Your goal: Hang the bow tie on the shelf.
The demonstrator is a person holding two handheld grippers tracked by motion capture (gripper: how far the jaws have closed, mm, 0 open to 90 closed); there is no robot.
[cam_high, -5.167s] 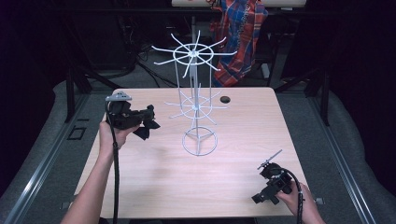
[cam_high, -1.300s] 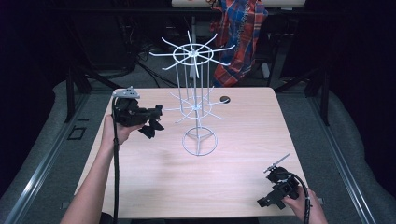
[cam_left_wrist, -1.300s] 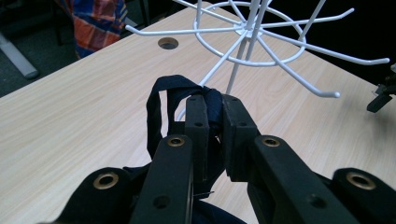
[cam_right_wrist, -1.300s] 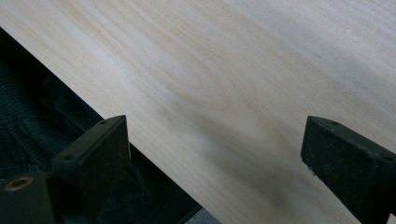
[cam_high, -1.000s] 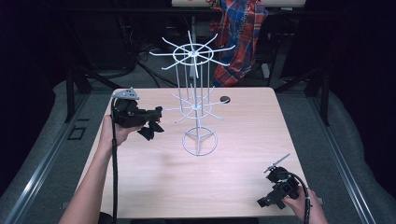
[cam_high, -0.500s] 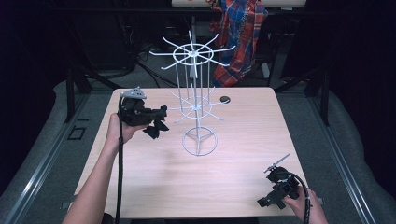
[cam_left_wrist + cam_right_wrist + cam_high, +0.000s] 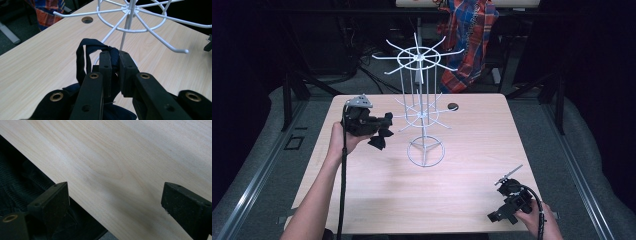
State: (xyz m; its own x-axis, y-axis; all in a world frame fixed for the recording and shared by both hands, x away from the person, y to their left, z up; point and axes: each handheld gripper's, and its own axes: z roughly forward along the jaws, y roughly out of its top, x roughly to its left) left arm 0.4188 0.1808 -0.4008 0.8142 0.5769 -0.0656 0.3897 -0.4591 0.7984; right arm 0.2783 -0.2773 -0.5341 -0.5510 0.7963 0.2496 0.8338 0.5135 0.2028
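At the bottom right of the high view, the right gripper [image 7: 508, 204] sits low over the near corner of the wooden table [image 7: 462, 195], held by a hand at the frame's lower edge. In the right gripper view its two black jaws stand spread wide at the lower left and lower right, with bare wood grain between them and the table's edge running diagonally across the lower left.

Farther in, at the left middle of the high view, the left gripper [image 7: 382, 131] is held above the table by a hand whose forearm rises from the bottom left. Its jaws are pressed together on a dark blue cloth strap [image 7: 93, 51]; in the left gripper view the strap forms a loop above and left of the jaw tips, and more dark fabric hangs below them.

Just beyond the strap, in the centre of the high view, stands a white wire rack [image 7: 422, 115] with a ring base and spoke arms at two levels. One spoke tip [image 7: 183, 51] ends at the right of the left gripper view, apart from the strap.

Behind the rack, a small round hole [image 7: 453, 106] marks the far tabletop.
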